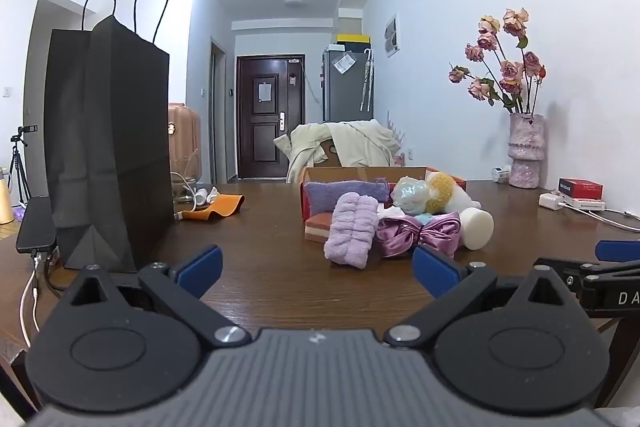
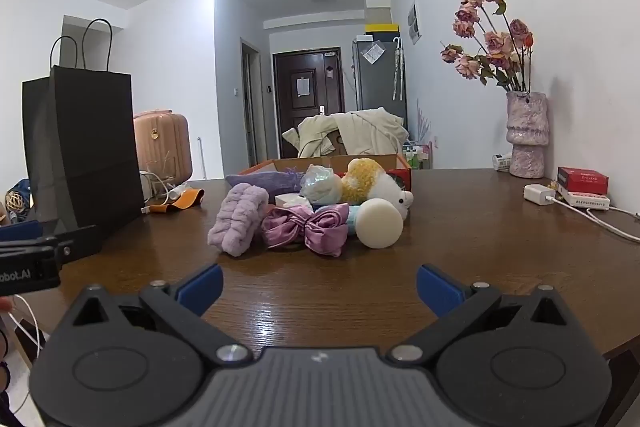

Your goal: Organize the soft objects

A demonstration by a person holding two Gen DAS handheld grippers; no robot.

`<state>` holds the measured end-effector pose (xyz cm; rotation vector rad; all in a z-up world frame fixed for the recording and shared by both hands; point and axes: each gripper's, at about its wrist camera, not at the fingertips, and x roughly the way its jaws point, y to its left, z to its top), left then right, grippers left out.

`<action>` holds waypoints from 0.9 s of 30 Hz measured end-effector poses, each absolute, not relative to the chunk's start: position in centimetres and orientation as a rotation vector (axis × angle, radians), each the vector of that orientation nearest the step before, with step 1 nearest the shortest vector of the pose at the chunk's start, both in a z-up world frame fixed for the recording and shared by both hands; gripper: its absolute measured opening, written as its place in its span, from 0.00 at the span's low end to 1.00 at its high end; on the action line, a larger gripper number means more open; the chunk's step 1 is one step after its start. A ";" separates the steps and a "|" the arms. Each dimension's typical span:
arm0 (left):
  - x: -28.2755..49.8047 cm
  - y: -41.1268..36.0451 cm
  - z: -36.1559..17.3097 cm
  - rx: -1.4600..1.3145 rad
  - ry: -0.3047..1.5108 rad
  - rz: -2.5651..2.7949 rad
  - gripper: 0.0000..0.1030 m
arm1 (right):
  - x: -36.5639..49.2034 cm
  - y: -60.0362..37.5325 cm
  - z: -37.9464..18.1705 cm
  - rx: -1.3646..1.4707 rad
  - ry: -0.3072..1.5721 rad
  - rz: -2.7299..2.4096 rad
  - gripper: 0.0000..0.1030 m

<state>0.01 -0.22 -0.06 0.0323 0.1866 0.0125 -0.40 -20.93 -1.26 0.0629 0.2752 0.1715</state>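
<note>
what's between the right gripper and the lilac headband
Nothing visible. Only bare wooden table lies between the open right gripper and the lilac headband, which sits at the pile's near left edge.

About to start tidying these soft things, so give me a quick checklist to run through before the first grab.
1. Left gripper open, nothing held: ok.
2. Right gripper open, nothing held: ok.
3. Lilac headband at the pile's front, nothing on it: ok.
4. Satin bow reachable, leaning on its neighbours: ok.
5. Black paper bag upright; whether its mouth is open: cannot tell.
6. White foam cylinder on its side, may roll: not ok.
</note>
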 end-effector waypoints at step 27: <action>-0.1 -0.1 0.3 0.021 0.176 -0.015 1.00 | 0.1 -21.2 -1.5 0.082 0.280 0.180 1.00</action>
